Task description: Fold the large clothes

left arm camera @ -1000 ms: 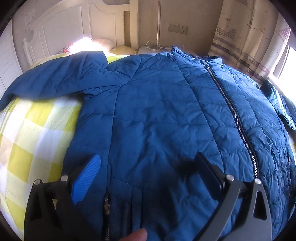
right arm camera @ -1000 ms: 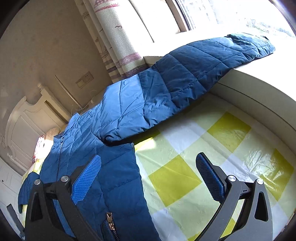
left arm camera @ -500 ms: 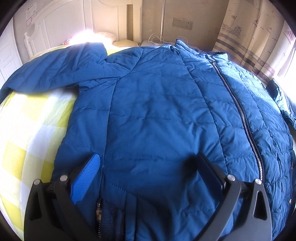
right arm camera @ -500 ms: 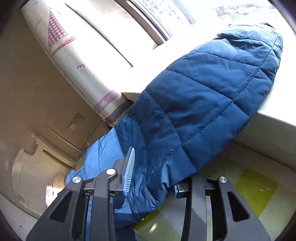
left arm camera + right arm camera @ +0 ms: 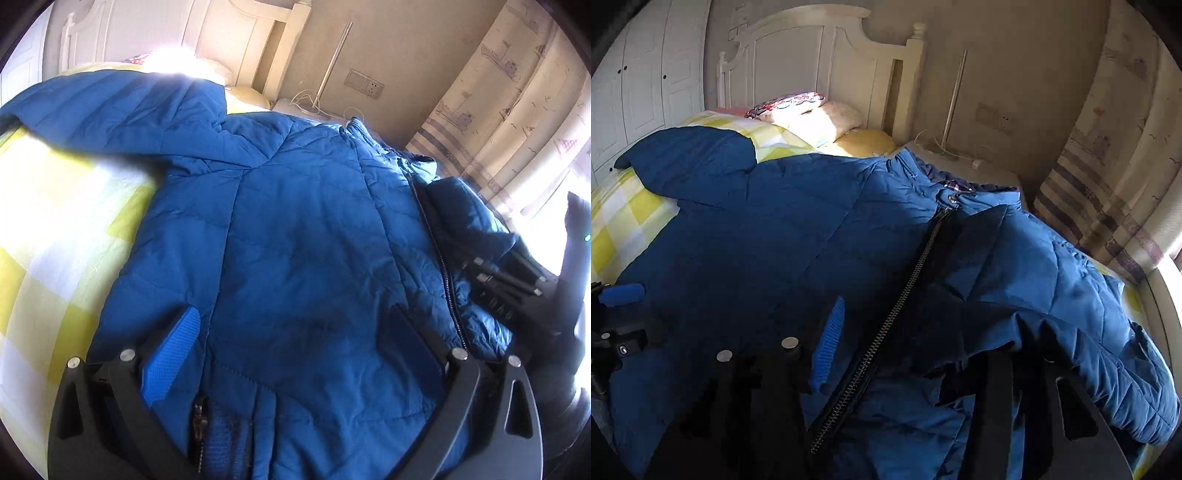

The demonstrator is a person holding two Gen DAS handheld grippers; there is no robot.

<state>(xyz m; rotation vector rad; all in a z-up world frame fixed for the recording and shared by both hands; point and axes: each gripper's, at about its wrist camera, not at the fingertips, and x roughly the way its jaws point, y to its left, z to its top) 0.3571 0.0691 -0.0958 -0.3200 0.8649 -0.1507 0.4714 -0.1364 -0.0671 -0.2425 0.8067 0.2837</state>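
My left tongs hang wide open over the blue jacket on the bed. My right tongs are opening, the sleeve draped loosely between them.

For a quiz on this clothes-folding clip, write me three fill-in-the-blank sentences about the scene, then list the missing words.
1. The jacket lying on the bed is ____ in colour.
2. The bedsheet under it has a white and ____ check.
3. One sleeve is folded over the jacket's front, beside its ____, while the other sleeve lies spread out toward the wardrobe.

Missing words: blue; yellow; zip
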